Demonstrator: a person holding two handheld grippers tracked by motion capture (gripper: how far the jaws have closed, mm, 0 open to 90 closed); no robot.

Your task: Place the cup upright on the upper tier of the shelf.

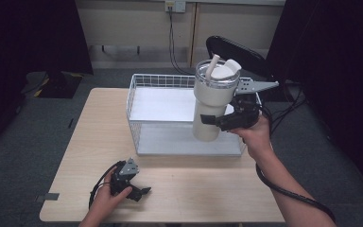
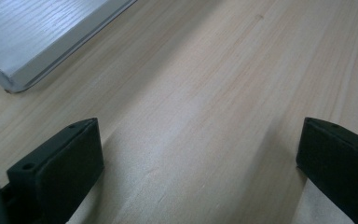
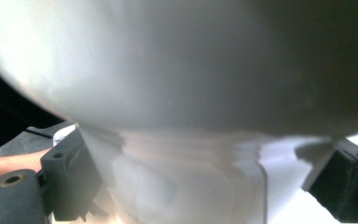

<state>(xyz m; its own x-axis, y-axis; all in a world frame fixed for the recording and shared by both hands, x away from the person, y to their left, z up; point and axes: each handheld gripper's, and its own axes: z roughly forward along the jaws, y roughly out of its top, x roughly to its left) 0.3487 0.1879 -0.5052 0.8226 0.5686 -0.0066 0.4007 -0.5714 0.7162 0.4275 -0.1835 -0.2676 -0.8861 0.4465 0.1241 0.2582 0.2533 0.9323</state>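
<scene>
Tumbler (image 1: 211,101) in right tool (image 1: 217,122)

The tumbler (image 1: 212,101) I hold is cream-white, wide at the top and narrowing to a slimmer base, with a clear lid and a pale straw slanting up from it. It stands upright, lifted, its base over the white shelf rack (image 1: 170,106), my jaws closed around its narrow lower body.
</scene>
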